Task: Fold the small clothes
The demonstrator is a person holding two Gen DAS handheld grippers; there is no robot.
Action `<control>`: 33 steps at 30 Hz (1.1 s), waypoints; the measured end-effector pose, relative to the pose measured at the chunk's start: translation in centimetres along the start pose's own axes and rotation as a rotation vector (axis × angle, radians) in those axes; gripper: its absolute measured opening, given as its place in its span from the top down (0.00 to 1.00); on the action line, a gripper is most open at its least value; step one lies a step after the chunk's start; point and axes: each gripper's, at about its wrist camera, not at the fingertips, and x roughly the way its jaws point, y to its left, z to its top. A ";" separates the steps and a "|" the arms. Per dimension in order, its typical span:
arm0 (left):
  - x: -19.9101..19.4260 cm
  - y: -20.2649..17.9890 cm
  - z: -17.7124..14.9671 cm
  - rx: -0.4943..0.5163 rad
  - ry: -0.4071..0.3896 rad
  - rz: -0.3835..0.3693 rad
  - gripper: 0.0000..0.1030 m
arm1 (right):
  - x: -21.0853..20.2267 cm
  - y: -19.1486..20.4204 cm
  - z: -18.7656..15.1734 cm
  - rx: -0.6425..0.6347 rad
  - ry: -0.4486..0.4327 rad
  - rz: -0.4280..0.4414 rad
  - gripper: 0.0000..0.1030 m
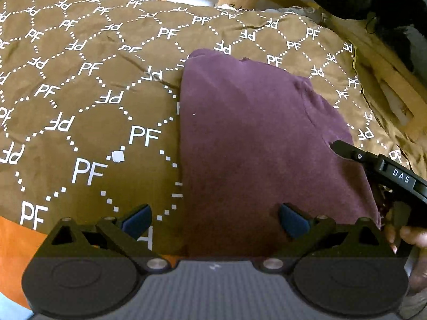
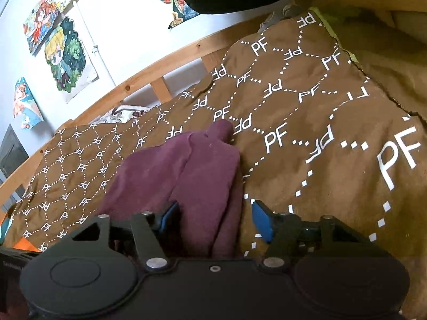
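Note:
A maroon garment [image 1: 253,146] lies on the brown patterned cover, its left edge straight and its right side rumpled. My left gripper [image 1: 216,220] hovers open over the garment's near left part, and its blue pads touch nothing. In the right wrist view the same garment [image 2: 202,176] shows as bunched folds with a sleeve end pointing away. My right gripper [image 2: 216,218] is open around the near fold: the left pad sits at the cloth and the right pad stands clear of it. One of the right gripper's fingers [image 1: 347,152] rests at the garment's right edge.
The brown cover [image 1: 88,101] with white PF lettering spreads over the bed. A wooden rail [image 2: 149,69] runs behind it under a wall with posters [image 2: 64,53]. An orange patch [image 1: 16,240] shows at the near left. A hand [image 1: 411,234] holds the right gripper.

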 end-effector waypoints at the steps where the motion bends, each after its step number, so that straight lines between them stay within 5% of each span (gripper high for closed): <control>1: 0.0 -0.1 0.1 0.005 0.002 0.002 0.00 | 0.0 0.0 0.0 0.000 0.000 -0.001 0.39; 16: 0.2 -0.3 2.5 0.091 0.015 -0.024 0.00 | 0.8 -0.1 0.1 0.037 -0.010 0.025 0.35; 24: 1.8 1.2 3.8 0.047 0.059 -0.106 0.00 | 2.2 0.4 0.6 0.019 -0.023 0.069 0.13; 27: 2.4 1.5 3.8 0.030 0.080 -0.125 0.00 | 2.5 0.3 0.5 0.021 -0.035 0.066 0.14; 33: 2.6 1.7 3.8 0.039 0.090 -0.145 0.00 | 2.2 -0.6 0.4 0.069 -0.059 0.061 0.34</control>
